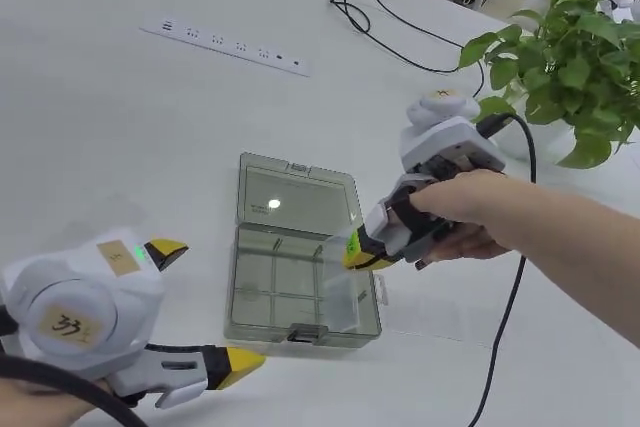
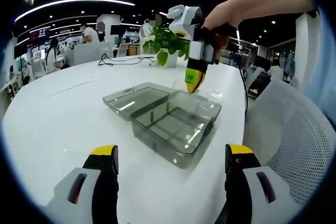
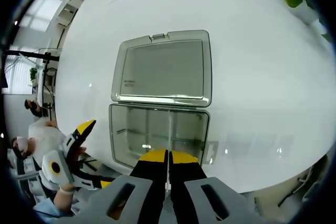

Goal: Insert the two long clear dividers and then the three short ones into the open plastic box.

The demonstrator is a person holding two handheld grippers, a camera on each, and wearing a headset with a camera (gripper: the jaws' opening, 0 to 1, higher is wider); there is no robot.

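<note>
Smoke-tinted clear plastic box point(image 1: 300, 319) sits open on the white counter point(image 1: 120, 147), its lid point(image 1: 297, 197) folded flat on the counter along the box's far edge. The right gripper point(image 1: 365, 252) hangs over the box's right end, jaws pinched together on a thin clear plastic divider point(image 1: 342, 295). The divider stands upright inside the box, close to the right wall. In the right gripper view the sheet point(image 3: 169, 129) runs straight from the closed jaws of that gripper point(image 3: 168, 156) down towards the box floor. Faint lines cross the floor; whether they are seated dividers or moulded slots I cannot tell.

The left gripper point(image 1: 205, 305) is near the box's left front corner, apart from it, jaws spread wide and holding nothing. From its own view point(image 2: 170, 151) the box lies straight ahead between the yellow tips.

Left of the box the counter is broad and bare. Beyond the lid lies a white power strip point(image 1: 225, 45), well apart. A looped black cable point(image 1: 400, 27) and a leafy green potted plant point(image 1: 565, 57) stand far right of the lid. Just right of the box lie pale clear flat pieces point(image 3: 252, 144), and the right gripper's black lead point(image 1: 515, 277) trails across that side. The counter's edge runs near the box's front wall, with a white mesh chair point(image 2: 294, 145) past it.
</note>
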